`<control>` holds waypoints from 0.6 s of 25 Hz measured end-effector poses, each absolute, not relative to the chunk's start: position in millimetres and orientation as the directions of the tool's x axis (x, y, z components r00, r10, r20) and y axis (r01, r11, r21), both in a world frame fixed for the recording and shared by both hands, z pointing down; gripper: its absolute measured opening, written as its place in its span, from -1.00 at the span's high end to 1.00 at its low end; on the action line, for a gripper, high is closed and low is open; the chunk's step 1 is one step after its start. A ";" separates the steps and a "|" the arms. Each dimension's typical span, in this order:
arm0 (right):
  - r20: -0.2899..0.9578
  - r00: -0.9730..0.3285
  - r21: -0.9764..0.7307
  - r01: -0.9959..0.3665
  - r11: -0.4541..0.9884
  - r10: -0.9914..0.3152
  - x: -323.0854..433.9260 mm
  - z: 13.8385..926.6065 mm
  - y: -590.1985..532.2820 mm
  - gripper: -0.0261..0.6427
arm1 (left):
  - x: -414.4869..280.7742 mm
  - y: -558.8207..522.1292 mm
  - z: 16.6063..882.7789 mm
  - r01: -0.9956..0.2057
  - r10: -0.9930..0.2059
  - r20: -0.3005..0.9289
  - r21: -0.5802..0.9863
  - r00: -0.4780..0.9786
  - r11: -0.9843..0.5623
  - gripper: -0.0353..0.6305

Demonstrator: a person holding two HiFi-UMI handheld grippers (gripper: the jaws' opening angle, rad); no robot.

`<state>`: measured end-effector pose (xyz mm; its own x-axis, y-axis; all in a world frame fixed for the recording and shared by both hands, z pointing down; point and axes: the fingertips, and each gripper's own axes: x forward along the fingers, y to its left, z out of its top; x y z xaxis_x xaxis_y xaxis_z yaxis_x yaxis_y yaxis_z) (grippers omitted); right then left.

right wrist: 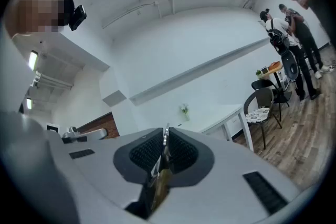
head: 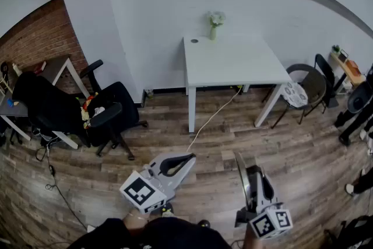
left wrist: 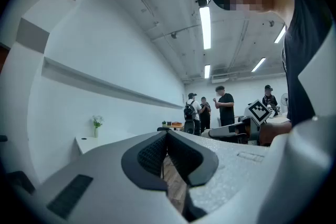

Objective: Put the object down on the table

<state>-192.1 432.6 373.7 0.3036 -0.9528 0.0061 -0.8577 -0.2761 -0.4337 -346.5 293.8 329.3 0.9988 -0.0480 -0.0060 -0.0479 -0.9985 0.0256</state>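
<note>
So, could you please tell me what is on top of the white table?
A small vase of flowers stands near the back edge of the white table, with a dark round thing beside it, too small to identify. Nothing covers the tabletop in the head view.

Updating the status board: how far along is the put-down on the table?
Done: the pick. The right tool is clamped on a thin flat object, held on edge.
In hand: the carry. The person stands back from the white table, with bare wood floor between. The left tool is shut and empty.
Left: reach the table, set the object on its top, open the right tool.
</note>
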 end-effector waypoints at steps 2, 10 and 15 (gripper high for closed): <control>0.009 0.300 -0.436 -0.857 -0.274 -0.954 -192.6 374.7 433.1 0.83 | -347.1 294.5 328.8 -0.051 -0.051 -0.005 0.028 0.999 -0.998 0.89; 0.004 0.290 -0.442 -0.858 -0.261 -0.957 -183.2 376.9 446.2 0.83 | -338.6 309.3 330.2 -0.060 -0.060 0.006 0.014 0.998 -0.998 0.89; -0.003 0.271 -0.445 -0.862 -0.241 -0.963 -175.5 375.2 460.4 0.83 | -331.3 325.6 331.3 -0.073 -0.073 0.018 0.020 0.997 -0.997 0.89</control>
<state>-175.5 460.4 375.2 0.2708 -0.9626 -0.0029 -0.8622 -0.2412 -0.4454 -331.3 325.6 331.3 0.9972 -0.0729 0.0180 -0.0732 -0.9971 0.0204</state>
